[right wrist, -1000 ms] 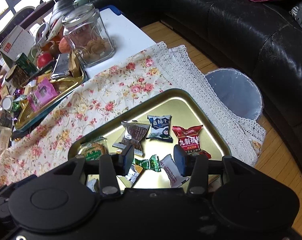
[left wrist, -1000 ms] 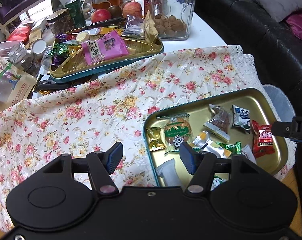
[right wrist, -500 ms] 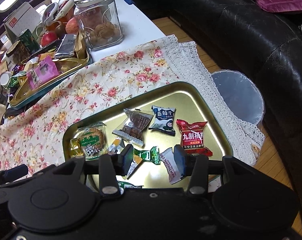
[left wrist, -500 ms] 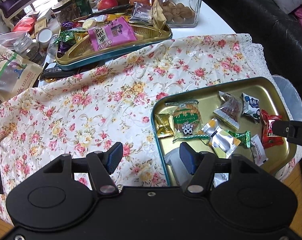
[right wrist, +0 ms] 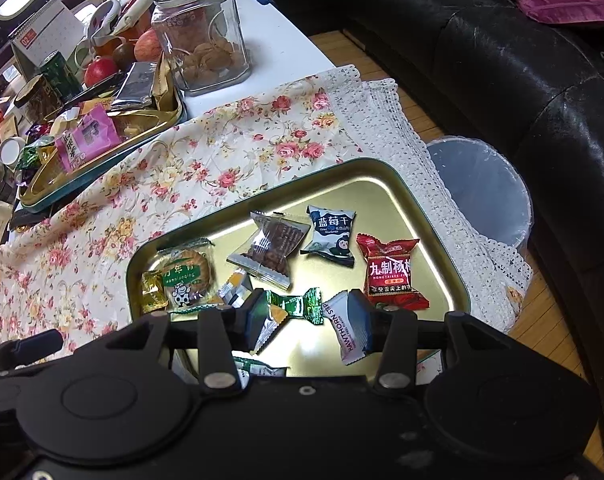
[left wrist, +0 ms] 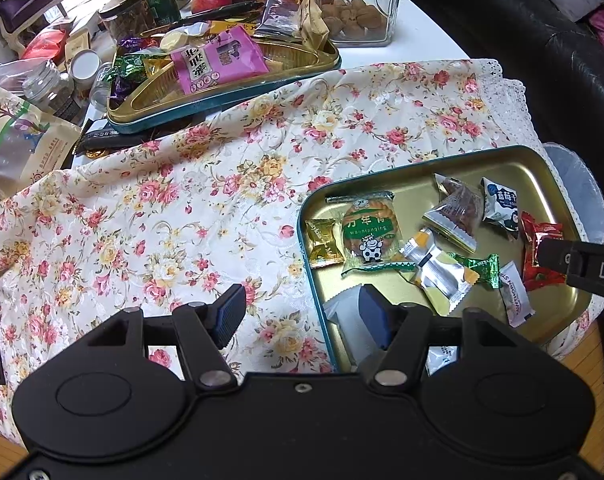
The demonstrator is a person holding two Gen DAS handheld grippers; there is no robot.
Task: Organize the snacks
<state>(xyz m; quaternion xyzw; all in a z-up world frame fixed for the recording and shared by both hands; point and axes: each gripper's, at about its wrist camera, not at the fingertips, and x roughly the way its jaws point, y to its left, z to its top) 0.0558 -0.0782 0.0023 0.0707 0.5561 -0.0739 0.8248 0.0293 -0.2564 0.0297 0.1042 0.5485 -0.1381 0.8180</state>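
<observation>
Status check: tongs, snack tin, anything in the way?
Both tongs open, empty: left, right. Right over green candy in gold tin. White wrapper close by.

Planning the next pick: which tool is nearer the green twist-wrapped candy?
Right. The right tool hovers over the green candy; the left tool straddles the tray's near-left rim.

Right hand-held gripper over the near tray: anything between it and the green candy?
Nothing visible blocks it. The right hand-held gripper hangs open over the near tray, and the green candy lies uncovered between its fingers. Close neighbours: a silver-and-orange packet overlapping the candy's left end and a white hawthorn strip to its right.
</observation>
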